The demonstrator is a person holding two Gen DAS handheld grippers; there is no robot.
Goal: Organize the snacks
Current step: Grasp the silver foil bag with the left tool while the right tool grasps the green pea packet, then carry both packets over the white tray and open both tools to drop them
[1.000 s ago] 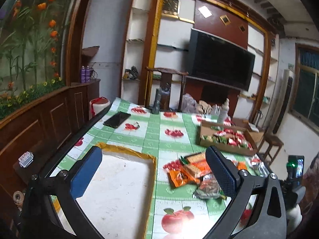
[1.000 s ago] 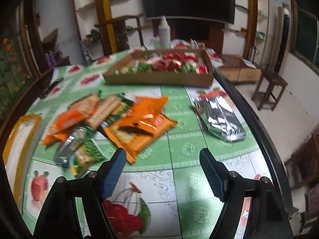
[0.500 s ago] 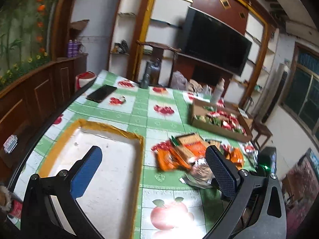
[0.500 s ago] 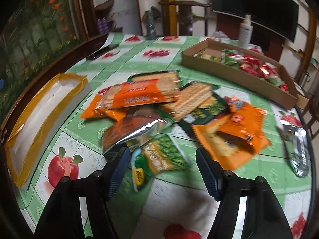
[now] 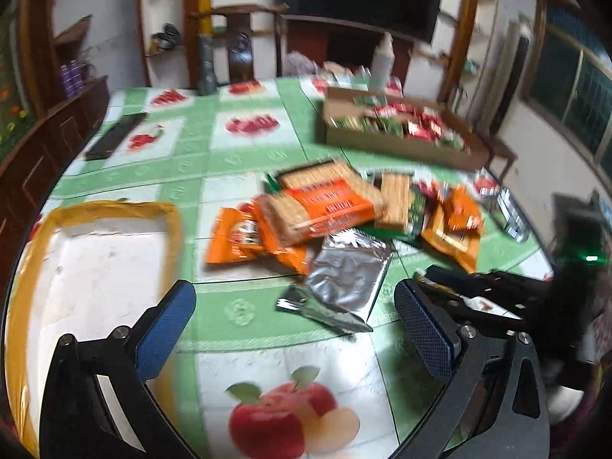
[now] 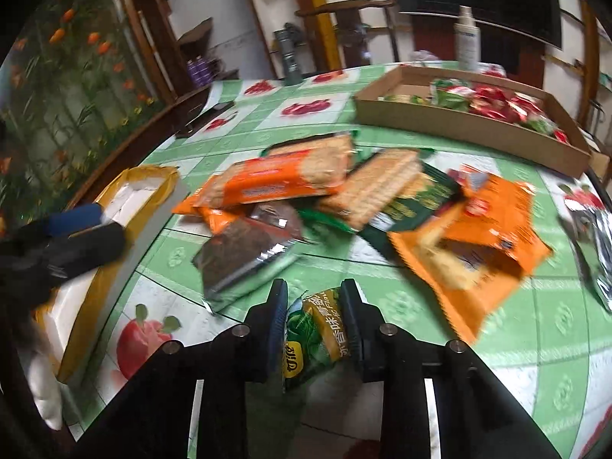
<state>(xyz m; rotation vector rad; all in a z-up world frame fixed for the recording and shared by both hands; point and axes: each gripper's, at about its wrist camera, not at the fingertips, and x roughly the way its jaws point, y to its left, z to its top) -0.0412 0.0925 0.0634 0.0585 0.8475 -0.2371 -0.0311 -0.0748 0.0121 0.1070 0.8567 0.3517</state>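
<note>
Right tongs [image 6: 313, 315]: my jaws have just been closing and now pinch the green snack packet [image 6: 315, 334] between the pads; it is caught, not loose.
Packet's place: at the near edge of the snack heap, right under my right wrist, its long axis running back toward me along the line the tongs point.
Left tongs [image 5: 294, 325]: jaws spread wide, nothing between them, hanging over the surface [image 5: 244, 160] just short of the heap.
Nearest thing to the left: the silver foil pack [image 5: 350, 273], lying ahead and slightly right of the gap, long axis slanting away from me.
Empty tray [image 5: 103, 264]: yellow-rimmed, white inside, on the left of the heap; from the right wrist view it sits well off to the left, beside my left tongs.
Cardboard box [image 6: 470, 122]: at the far right, already holding red and green packets.
Where the move turns: I judge the packet must travel either left across the heap to the tray, or forward and right to the box; which one, I cannot tell.
</note>
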